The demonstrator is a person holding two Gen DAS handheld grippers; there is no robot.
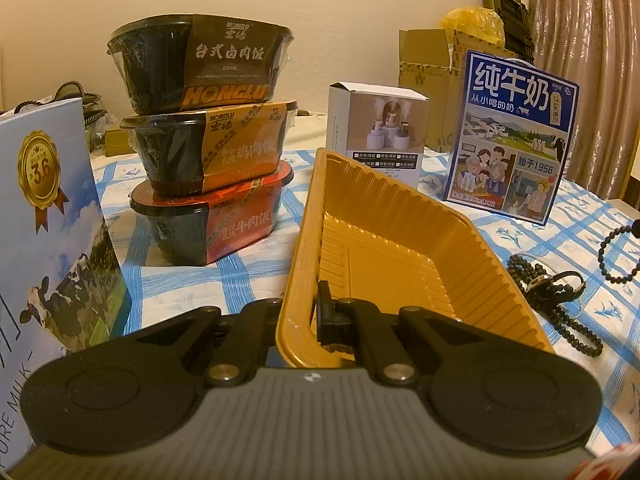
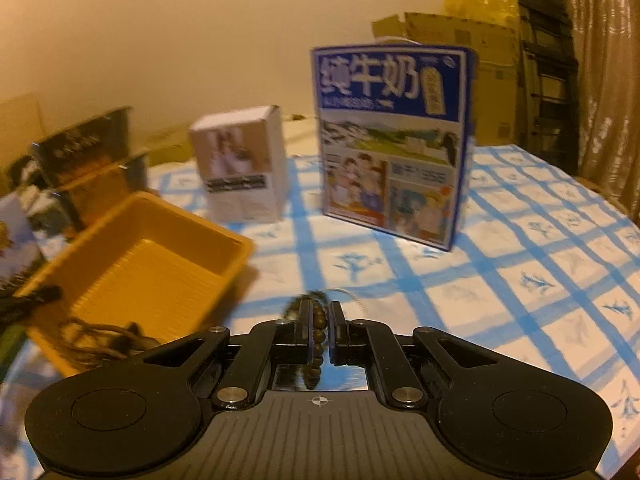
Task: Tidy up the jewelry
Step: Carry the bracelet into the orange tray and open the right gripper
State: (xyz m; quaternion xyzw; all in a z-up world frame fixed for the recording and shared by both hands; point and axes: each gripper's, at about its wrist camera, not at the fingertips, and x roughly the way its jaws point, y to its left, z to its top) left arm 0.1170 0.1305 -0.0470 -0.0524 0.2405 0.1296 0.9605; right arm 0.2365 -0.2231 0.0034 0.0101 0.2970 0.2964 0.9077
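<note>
My left gripper [image 1: 298, 316] is shut on the near rim of a yellow plastic tray [image 1: 384, 248] and holds it tilted, left side raised. The tray looks empty inside. The tray also shows in the right wrist view [image 2: 152, 256], at the left. My right gripper [image 2: 320, 320] is shut on a dark beaded bracelet [image 2: 316, 340], lifted above the tablecloth right of the tray. In the left wrist view, a dark bead necklace [image 1: 560, 304] lies on the cloth right of the tray, and a hanging bead loop [image 1: 616, 256] shows at the right edge. Dark strands [image 2: 100, 336] lie by the tray's near corner.
Three stacked instant rice bowls [image 1: 204, 148] stand left of the tray. A milk box [image 1: 48, 240] is at the near left. A white carton [image 1: 376, 128] and a blue milk carton [image 1: 512, 136] stand behind on the blue checked tablecloth [image 2: 520, 280]. Cardboard boxes [image 1: 432, 64] sit at the back.
</note>
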